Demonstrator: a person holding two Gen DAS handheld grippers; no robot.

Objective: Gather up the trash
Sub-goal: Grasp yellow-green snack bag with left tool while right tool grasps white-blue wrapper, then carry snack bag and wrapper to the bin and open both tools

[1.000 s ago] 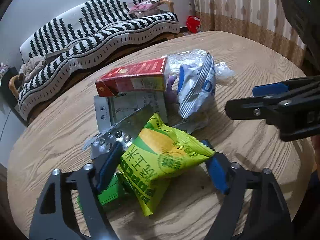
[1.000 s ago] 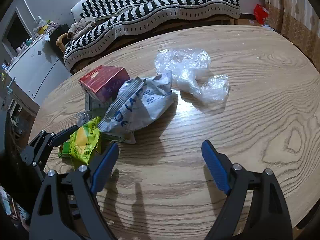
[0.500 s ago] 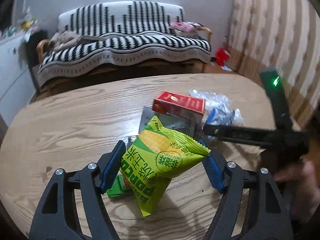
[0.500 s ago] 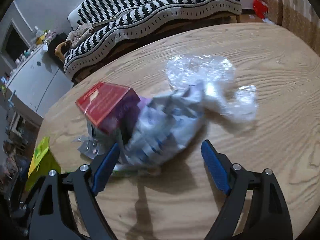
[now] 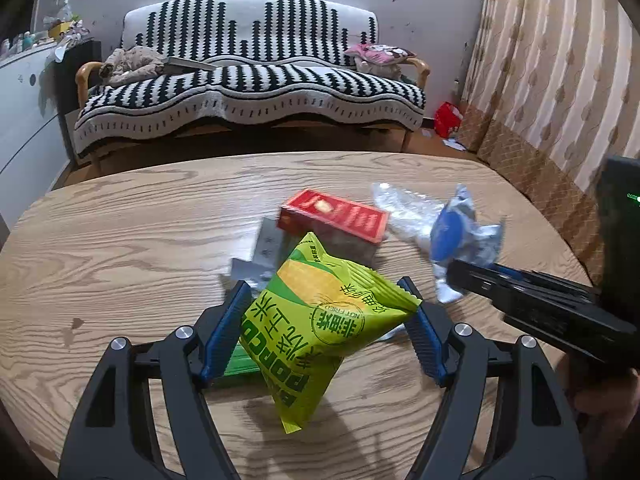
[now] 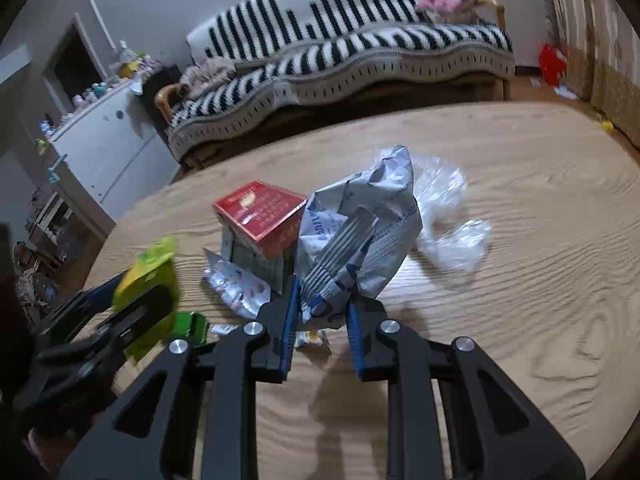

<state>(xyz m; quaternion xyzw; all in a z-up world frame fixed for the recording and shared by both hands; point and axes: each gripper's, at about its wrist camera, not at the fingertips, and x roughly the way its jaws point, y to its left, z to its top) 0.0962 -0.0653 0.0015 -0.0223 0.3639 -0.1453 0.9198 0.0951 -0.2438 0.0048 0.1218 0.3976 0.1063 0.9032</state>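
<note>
Right gripper (image 6: pixel 322 312) jaws, just closed in, are clamped on the white-blue wrapper (image 6: pixel 360 232), long axis running up and away from the fingertips, now lifted. Left gripper (image 5: pixel 326 334) is pinched on the green popcorn bag (image 5: pixel 320 320), hanging corner-down, raised off the table (image 5: pixel 120 240). Red box (image 5: pixel 332 216) is seen beyond it.

There are two hand-held grippers: the left hand-held gripper (image 5: pixel 326 328) and the right hand-held gripper (image 6: pixel 322 312). One green popcorn bag (image 5: pixel 320 320). One white-and-blue snack bag (image 6: pixel 360 236). One red box (image 6: pixel 260 210). One grey box (image 6: pixel 256 260) under the red one. One foil pill sheet (image 6: pixel 238 288). One clear plastic wrap (image 6: pixel 448 216). One small green packet (image 6: pixel 194 326). One small candy wrapper (image 6: pixel 312 338). One wooden counter (image 6: pixel 520 280) carries them. One striped sofa (image 5: pixel 248 92) stands behind.
</note>
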